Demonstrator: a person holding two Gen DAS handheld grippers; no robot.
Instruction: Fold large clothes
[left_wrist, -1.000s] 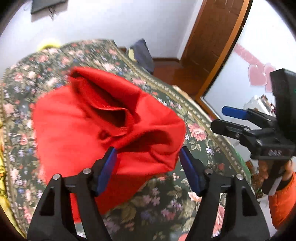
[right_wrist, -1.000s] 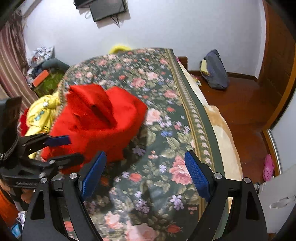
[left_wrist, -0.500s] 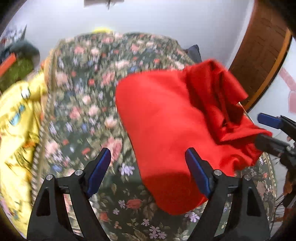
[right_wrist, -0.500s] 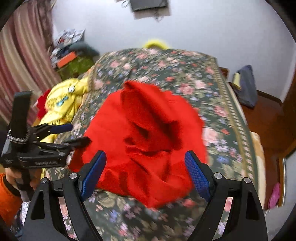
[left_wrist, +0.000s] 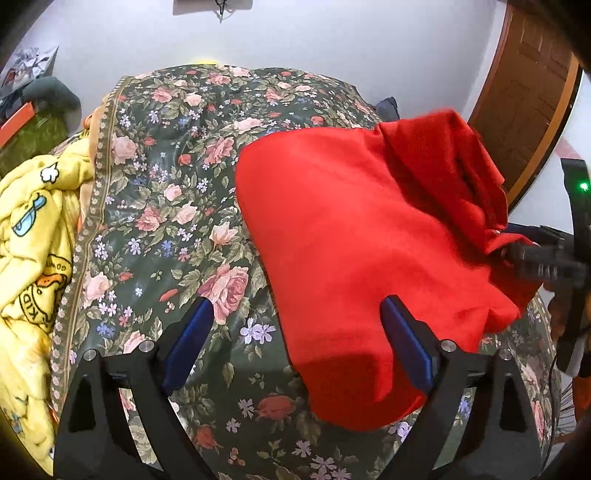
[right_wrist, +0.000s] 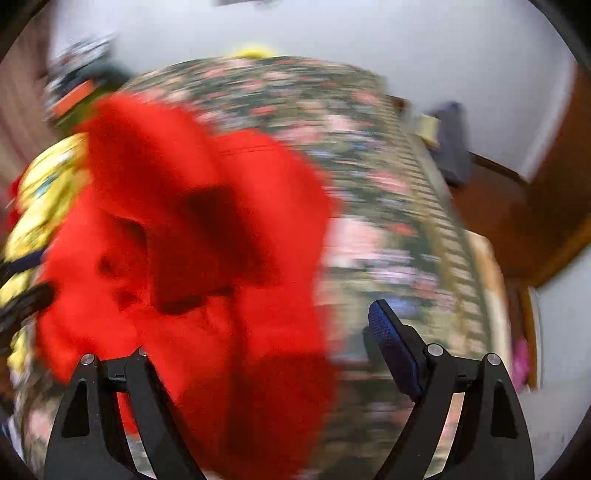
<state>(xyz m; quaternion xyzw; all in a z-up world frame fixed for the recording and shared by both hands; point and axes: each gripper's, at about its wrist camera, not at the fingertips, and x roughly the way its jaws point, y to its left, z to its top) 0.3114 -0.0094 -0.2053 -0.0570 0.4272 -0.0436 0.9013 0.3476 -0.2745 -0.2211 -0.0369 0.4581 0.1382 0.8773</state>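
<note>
A large red garment (left_wrist: 354, 236) lies bunched on a floral bedspread (left_wrist: 177, 206), its thicker crumpled part at the right. My left gripper (left_wrist: 295, 343) is open above the bed; its right finger overlaps the garment's near edge, nothing is held. My right gripper (right_wrist: 266, 332) is open; the blurred red garment (right_wrist: 192, 258) covers its left finger. In the left wrist view the right gripper (left_wrist: 543, 254) sits at the garment's right edge, its fingertips hidden by cloth.
A yellow printed blanket (left_wrist: 29, 236) is heaped at the bed's left side. A wooden door (left_wrist: 528, 99) and a dark bag (right_wrist: 450, 144) on the floor stand to the right. Clutter (left_wrist: 26, 103) sits at the back left.
My left view has panned slightly, so the garment sits further right. My right gripper is moving fast: its view has blurred and the garment now covers its left finger.
</note>
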